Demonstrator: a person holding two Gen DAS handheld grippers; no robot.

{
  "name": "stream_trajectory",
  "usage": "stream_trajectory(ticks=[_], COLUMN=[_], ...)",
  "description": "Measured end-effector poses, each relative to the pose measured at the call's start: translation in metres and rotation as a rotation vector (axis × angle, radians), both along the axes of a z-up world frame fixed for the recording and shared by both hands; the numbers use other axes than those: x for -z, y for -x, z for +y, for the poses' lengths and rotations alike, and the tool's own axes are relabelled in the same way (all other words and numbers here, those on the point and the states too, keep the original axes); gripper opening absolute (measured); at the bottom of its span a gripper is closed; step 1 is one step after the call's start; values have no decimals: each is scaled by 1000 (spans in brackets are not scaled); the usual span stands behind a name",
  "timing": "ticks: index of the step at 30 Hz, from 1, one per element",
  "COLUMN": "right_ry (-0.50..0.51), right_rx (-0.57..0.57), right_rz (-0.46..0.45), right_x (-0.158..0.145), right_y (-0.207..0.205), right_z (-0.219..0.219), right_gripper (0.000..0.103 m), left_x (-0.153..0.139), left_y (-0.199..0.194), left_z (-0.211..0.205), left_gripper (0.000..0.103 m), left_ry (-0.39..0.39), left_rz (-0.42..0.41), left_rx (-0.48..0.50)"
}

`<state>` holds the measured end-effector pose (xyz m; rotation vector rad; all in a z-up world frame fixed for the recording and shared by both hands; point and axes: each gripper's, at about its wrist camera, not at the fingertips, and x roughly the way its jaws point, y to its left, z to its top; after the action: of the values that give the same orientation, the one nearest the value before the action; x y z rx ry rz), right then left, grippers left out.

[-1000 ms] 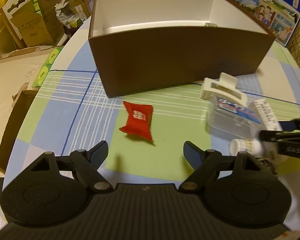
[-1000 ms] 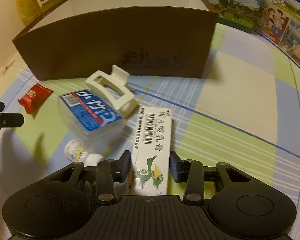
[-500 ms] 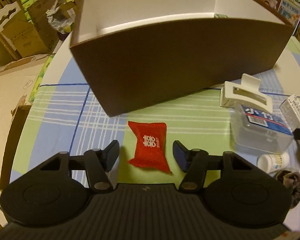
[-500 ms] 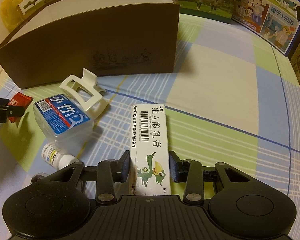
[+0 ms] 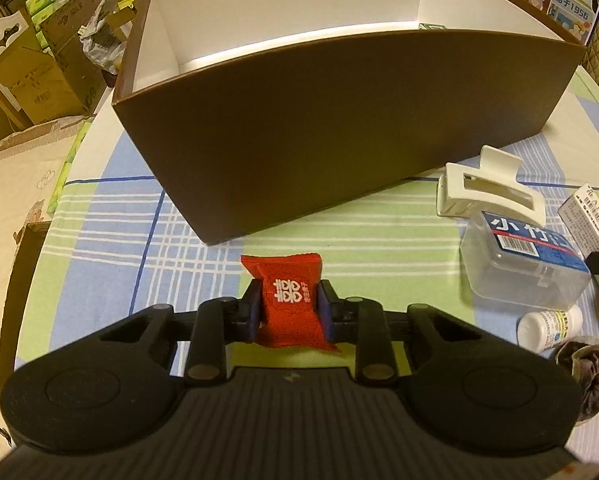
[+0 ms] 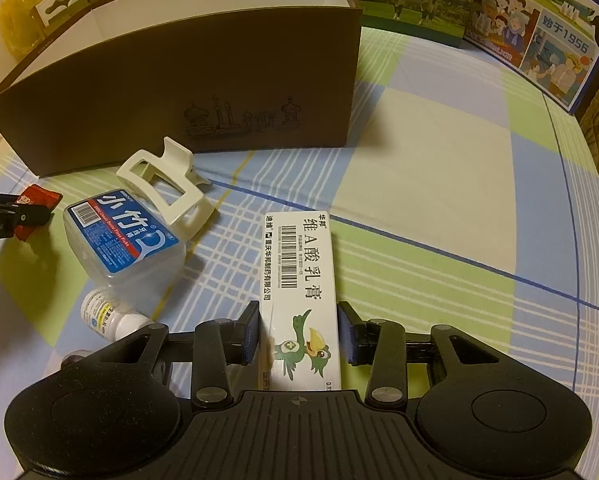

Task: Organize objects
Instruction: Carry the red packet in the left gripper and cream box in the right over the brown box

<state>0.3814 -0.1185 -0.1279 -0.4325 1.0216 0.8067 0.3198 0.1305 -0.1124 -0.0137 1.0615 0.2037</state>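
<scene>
A red sweet packet [image 5: 289, 280] with white characters lies on the checked tablecloth in front of the brown box [image 5: 339, 120]. My left gripper [image 5: 288, 300] straddles it, its jaws closing, both pads touching the packet's sides. In the right wrist view a long white ointment carton [image 6: 299, 256] with a green bird lies lengthwise, and my right gripper [image 6: 298, 320] is shut on its near end. The brown box [image 6: 179, 80] is open-topped with a white inside.
Between the two grippers lie a white hair claw [image 6: 167, 184], a clear box of floss picks [image 6: 119, 240], a small white bottle [image 6: 103, 312] and a dark scrunchie [image 5: 591, 368]. Printed milk cartons [image 6: 539, 32] stand at the back right. The round table's edge [image 5: 39, 240] curves at the left.
My left gripper moved forward and down over the red packet, and its jaws closed from wide apart onto the packet's sides. The right gripper kept its hold on the carton.
</scene>
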Motion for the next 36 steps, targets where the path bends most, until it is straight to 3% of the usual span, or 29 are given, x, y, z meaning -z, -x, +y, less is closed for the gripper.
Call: stream_trajectory(ticks=[19,26,36], right_ry=[5,-46,-187], right_rx=[-38,-48,-96], right_rz=[-20,-28,-17], right_x=[-4,-23,-71], right_y=[8,12,13], right_z=[-1,0,11], right_gripper=[35,35,35], left_x=[-6,-24,-73], left_y=[28,38,40], left_z=[-13,-13,-14], left_gripper=[24,24,24], left_ry=[35,34,25], left_rz=[6,-26,-146], left_rx=[-24,-33,-22])
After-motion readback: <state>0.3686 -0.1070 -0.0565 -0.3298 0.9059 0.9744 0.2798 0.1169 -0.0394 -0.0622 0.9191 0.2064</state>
